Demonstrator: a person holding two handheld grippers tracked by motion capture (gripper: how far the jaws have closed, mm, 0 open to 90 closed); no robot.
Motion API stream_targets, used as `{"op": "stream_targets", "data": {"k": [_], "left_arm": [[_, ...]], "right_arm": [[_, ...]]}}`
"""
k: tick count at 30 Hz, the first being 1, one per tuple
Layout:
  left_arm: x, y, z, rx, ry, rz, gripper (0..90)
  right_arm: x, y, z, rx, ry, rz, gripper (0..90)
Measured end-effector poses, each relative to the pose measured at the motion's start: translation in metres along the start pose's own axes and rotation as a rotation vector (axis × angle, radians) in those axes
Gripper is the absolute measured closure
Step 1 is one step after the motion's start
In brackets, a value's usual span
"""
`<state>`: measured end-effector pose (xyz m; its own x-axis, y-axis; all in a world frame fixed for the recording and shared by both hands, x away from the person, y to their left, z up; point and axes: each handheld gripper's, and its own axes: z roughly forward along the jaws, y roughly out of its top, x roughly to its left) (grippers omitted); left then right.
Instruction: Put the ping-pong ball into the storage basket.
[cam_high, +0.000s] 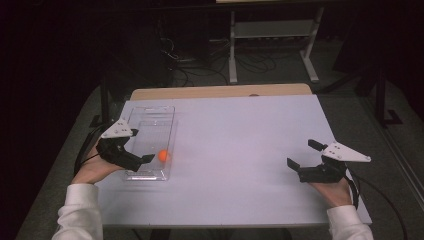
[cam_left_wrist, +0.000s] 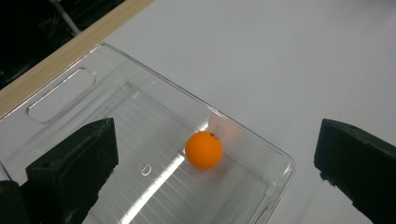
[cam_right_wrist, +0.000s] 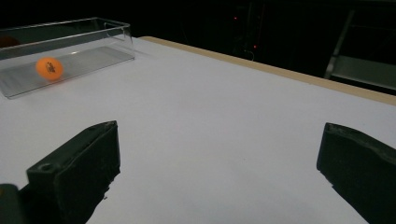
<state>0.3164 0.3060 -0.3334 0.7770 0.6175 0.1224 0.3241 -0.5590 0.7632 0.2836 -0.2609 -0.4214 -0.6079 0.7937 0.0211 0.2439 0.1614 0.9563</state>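
Observation:
An orange ball (cam_high: 163, 155) lies inside a clear plastic bin (cam_high: 150, 116) on the left of the white table, close to the bin's right wall and near end. My left gripper (cam_high: 141, 146) hovers open over that end of the bin. In the left gripper view the ball (cam_left_wrist: 203, 150) rests on the ribbed floor of the bin (cam_left_wrist: 60, 95), between the wide-apart jaws and below them. My right gripper (cam_high: 303, 154) is held open and empty at the table's right side, far from the bin. Its view has the ball (cam_right_wrist: 49, 68) in the bin (cam_right_wrist: 93, 28) at far left.
The white table top (cam_high: 240, 150) spreads between the two grippers, with a wooden strip (cam_high: 220, 91) along its far edge. Beyond it stand a white shelf frame (cam_high: 272, 30) and loose cables (cam_high: 200, 65) on a dark floor.

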Motion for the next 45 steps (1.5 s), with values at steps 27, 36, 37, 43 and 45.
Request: {"op": "stream_targets", "data": {"k": [27,36,37,43,45], "left_arm": [[-0.011,-0.045,-0.006,-0.202,0.076,-0.113,0.0],[-0.013,-0.064,-0.01,-0.296,0.128,-0.175,0.0],[-0.013,-0.066,-0.011,-0.307,0.143,-0.183,0.0],[-0.013,-0.076,-0.015,-0.387,0.189,-0.224,0.0],[-0.014,-0.08,-0.013,-0.385,0.195,-0.231,0.0]], "right_arm": [[0.001,0.0,-0.001,-0.003,-0.006,0.0,0.0],[0.001,0.0,-0.001,-0.002,-0.006,0.0,0.0],[0.001,0.0,-0.001,-0.002,-0.005,0.001,0.0],[0.002,-0.001,-0.001,-0.002,-0.005,0.002,0.0],[0.002,-0.001,-0.001,-0.002,-0.005,0.002,0.0]]}}
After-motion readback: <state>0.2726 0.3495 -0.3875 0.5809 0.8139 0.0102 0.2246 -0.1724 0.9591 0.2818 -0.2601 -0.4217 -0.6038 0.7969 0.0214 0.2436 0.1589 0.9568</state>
